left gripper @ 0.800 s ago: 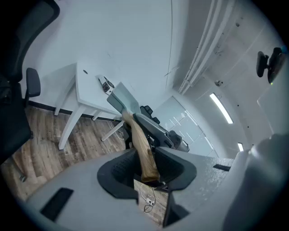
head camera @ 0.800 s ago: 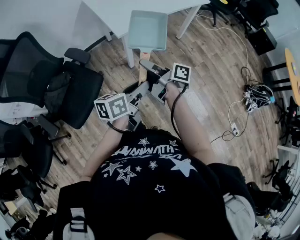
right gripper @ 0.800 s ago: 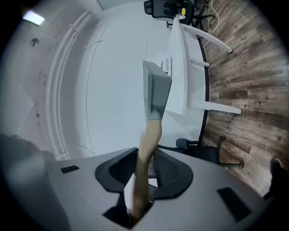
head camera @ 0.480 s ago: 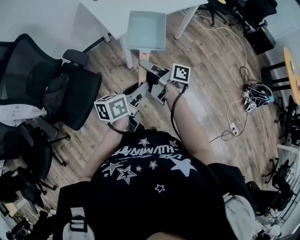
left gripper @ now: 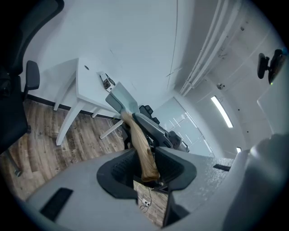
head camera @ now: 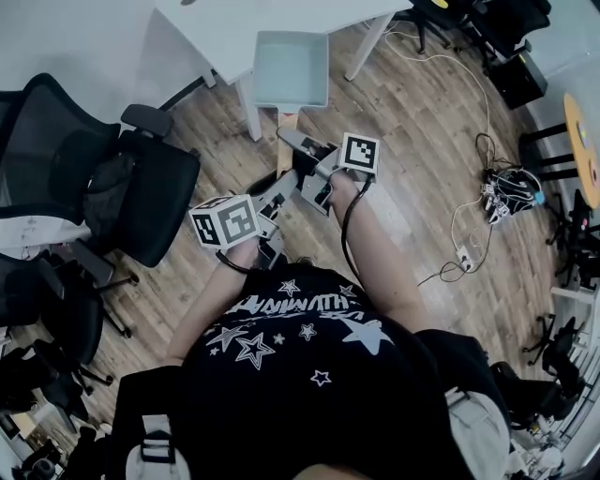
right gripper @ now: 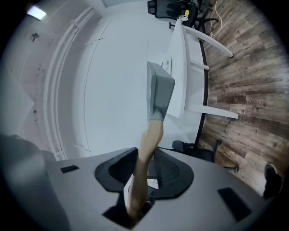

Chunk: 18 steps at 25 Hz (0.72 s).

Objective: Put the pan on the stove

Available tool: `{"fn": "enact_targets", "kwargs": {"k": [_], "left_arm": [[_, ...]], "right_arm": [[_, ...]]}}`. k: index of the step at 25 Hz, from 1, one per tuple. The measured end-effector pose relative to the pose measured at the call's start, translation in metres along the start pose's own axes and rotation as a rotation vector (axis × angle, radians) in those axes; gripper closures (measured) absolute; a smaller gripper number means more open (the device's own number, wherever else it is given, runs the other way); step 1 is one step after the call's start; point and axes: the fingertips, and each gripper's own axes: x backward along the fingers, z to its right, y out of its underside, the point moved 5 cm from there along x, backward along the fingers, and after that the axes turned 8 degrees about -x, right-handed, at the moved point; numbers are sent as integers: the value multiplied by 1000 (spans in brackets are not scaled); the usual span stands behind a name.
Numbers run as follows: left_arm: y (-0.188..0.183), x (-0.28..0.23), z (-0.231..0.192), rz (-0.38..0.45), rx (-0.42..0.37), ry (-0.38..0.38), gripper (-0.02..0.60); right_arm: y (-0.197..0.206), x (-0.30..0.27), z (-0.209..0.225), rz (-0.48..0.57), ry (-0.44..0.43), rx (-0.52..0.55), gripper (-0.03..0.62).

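A pale green square pan with a wooden handle hangs in the air over the front edge of a white table. Both grippers hold that handle. My left gripper is shut on the handle's near end, its marker cube low at the left. My right gripper is shut on the handle a little farther up. In the left gripper view the handle runs up from between the pads to the pan. In the right gripper view the handle rises to the pan. No stove is in view.
Black office chairs crowd the left side of the wooden floor. A white table leg stands just left of the pan's handle. Cables and a power strip lie on the floor at the right. More chairs stand at the far right.
The pan has moved slightly farther away, toward the table, and both grippers have gone with it, still shut on the handle.
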Motion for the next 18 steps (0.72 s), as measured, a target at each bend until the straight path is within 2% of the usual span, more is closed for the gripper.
{"fn": "enact_targets", "kwargs": {"k": [6, 13, 18], "left_arm": [[-17, -8, -6, 7, 1, 17, 454], [-41, -10, -24, -15, -38, 45, 454], [-48, -13, -30, -28, -28, 50, 454]], "right_arm": [[-14, -11, -6, 13, -5, -15, 473], [-26, -36, -11, 36, -10, 17, 474], [-32, -42, -11, 40, -2, 9, 474]]}}
